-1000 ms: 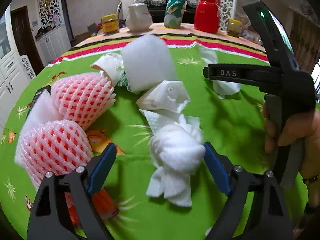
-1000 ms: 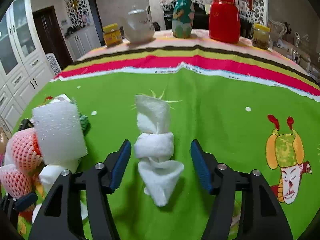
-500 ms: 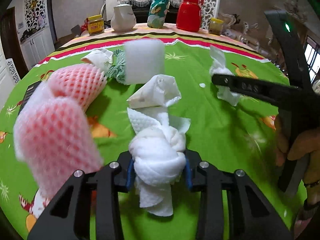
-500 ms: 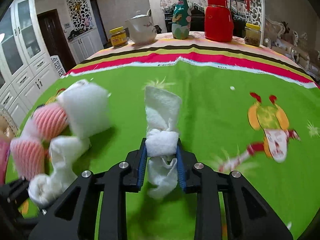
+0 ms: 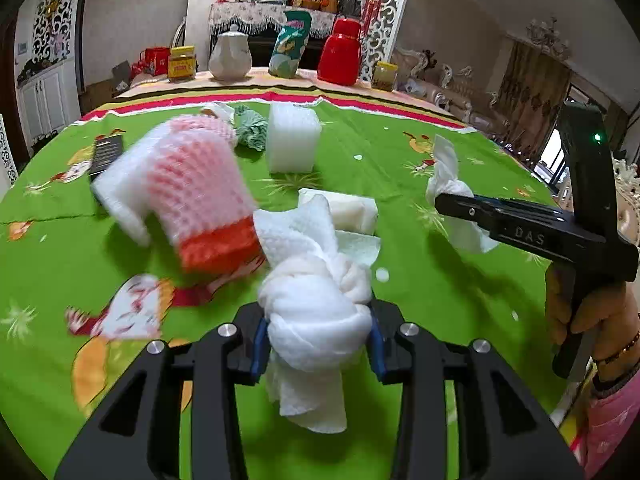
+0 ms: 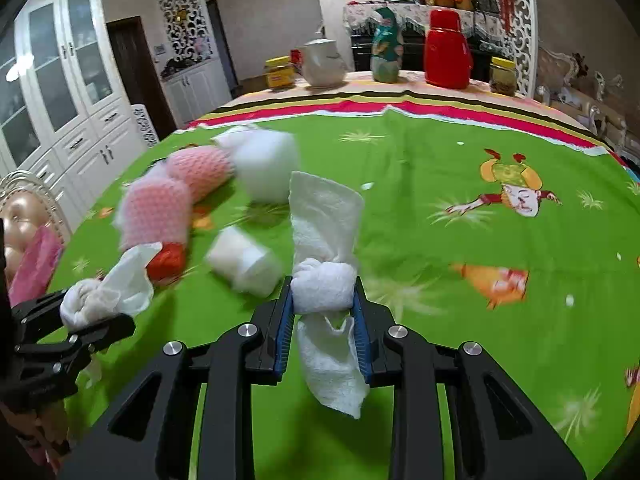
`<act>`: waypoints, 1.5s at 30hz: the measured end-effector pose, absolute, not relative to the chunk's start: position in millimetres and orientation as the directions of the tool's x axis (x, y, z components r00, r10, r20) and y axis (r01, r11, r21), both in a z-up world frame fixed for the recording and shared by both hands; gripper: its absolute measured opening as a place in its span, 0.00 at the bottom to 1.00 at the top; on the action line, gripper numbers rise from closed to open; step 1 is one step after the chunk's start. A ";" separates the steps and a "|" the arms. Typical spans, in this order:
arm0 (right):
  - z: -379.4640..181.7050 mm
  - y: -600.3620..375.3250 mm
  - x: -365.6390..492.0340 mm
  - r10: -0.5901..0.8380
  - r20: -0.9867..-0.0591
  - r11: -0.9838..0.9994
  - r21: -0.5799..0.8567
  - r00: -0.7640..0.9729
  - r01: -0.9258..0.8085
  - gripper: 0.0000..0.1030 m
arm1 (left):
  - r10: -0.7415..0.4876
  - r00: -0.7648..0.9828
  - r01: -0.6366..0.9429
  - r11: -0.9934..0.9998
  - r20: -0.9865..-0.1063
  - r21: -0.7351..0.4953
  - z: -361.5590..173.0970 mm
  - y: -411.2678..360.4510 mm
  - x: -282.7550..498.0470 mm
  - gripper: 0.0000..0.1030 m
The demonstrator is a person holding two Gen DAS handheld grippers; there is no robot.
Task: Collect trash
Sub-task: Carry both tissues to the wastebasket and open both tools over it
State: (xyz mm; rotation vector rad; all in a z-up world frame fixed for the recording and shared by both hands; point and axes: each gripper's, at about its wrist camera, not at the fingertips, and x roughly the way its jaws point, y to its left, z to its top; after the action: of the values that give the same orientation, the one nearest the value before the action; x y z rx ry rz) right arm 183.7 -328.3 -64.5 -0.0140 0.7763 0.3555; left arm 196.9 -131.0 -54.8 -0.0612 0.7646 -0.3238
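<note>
The knotted white paper towel wad [image 5: 316,312] is clamped in the left gripper [image 5: 316,344]; a second knotted white tissue [image 6: 323,286] is clamped in the right gripper [image 6: 323,320]. Remaining trash lies at 11 o'clock. Grips should be maintained during transport.

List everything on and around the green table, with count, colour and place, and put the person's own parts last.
knotted paper towel wads: two, white, one in each gripper
foam fruit nets: two, pink, table's left side, blurred
foam block: one, white, mid-table
folded paper wad: one, white, behind the left wad
crumpled scrap: one, green-white, beside the block
teapot: one, white, far edge
flask: one, red, far edge
pouch: one, teal, far edge
jars: two, yellow-lidded, far edge
tablecloth: one, green with cartoon prints
left gripper: black, clamped on a wad
right gripper: black, clamped on a wad
hand: one, on the right gripper's handle
</note>
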 end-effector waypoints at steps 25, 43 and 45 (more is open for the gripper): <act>-65.9 -219.3 67.9 0.384 -0.633 0.893 0.072 0.672 -0.443 0.26 | -0.100 0.788 0.081 0.995 -0.608 -0.058 -49.3 -39.5 111.6 0.37; -51.9 -151.8 46.8 0.444 -0.547 0.853 0.015 0.709 -0.522 0.26 | -0.055 0.868 0.009 0.995 -0.494 -0.095 -34.0 3.9 68.5 0.37; -48.5 -141.8 46.1 0.464 -0.539 0.841 0.018 0.703 -0.541 0.26 | -0.041 0.874 -0.005 0.996 -0.484 -0.093 -33.0 12.5 62.9 0.37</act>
State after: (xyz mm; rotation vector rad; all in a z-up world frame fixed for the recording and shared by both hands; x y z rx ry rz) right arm 46.1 -141.8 -48.5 -0.1458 0.5583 0.5611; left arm 62.9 12.5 -33.0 -0.0927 0.5073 -0.0184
